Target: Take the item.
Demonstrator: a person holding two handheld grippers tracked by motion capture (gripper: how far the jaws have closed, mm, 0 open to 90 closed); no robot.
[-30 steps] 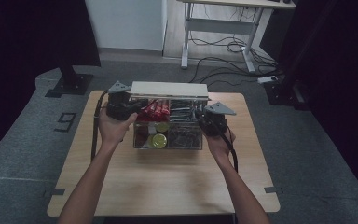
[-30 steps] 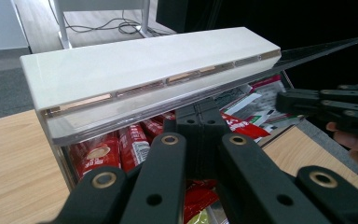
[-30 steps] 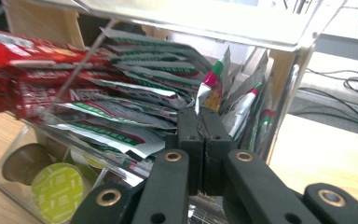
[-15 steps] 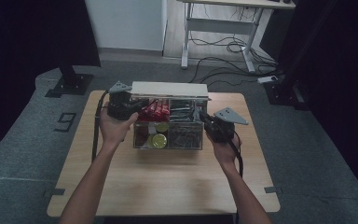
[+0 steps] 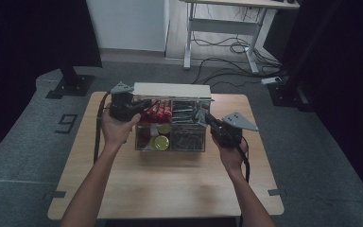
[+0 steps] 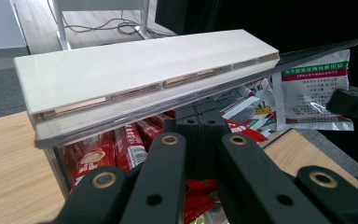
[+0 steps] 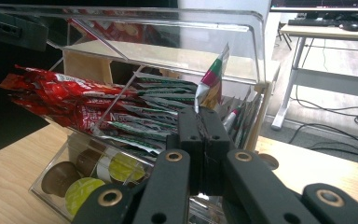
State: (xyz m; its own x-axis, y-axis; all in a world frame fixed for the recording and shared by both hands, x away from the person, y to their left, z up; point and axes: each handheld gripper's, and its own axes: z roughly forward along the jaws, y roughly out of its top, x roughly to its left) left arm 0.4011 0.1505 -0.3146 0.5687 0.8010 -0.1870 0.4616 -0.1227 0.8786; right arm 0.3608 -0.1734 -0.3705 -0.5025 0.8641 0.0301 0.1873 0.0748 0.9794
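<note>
Sachet (image 7: 211, 84) between right gripper (image 7: 203, 122) jaws, above organizer (image 5: 170, 137).

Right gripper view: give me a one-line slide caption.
Right gripper pinches a striped sachet over a clear acrylic organizer box holding red stick packets and coffee capsules.

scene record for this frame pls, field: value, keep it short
surface: wooden table
container: clear organizer box, lid open
contents: red sachets, green sachets, coffee capsules
left gripper: at the box's left end, under the lid, jaws together
right gripper: shut on a small sachet, at the box's right end
</note>
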